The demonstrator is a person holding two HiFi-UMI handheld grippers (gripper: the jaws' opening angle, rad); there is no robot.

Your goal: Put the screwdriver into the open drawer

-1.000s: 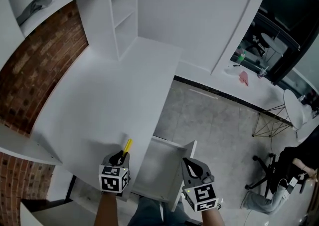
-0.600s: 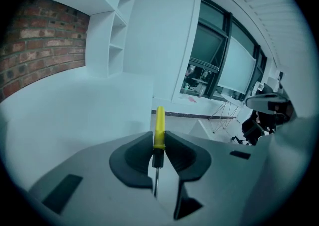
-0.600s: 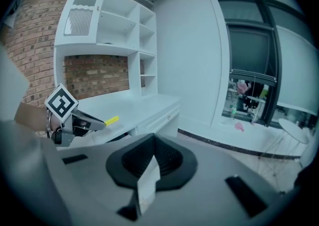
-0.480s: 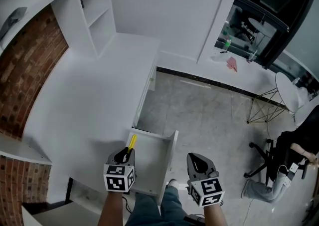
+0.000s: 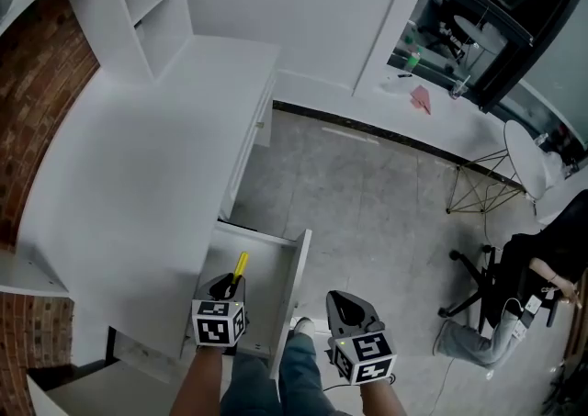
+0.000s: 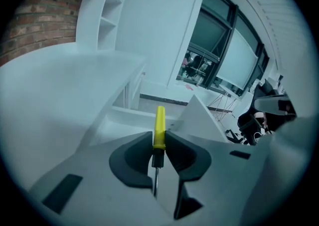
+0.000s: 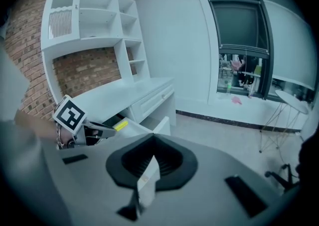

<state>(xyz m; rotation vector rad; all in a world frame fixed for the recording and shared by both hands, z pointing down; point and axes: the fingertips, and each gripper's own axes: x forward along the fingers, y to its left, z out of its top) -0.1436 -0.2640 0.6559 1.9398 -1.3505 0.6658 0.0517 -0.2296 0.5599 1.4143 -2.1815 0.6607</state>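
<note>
now left gripper (image 5: 228,287) clamps one screwdriver (image 5: 239,264); right gripper (image 5: 344,300) closed, empty; one drawer (image 5: 264,276).

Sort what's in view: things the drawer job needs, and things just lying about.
Job: screwdriver, gripped by the left claw; open drawer.
Lying about: pink scrap and green bottle by the window; wire-legged table; desk shelves.

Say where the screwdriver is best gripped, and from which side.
Grip the screwdriver at its handle's base, where yellow meets black, closing from both sides as the left gripper does. The handle is thickest there; the thin shaft points back, with the yellow end toward the drawer.
</note>
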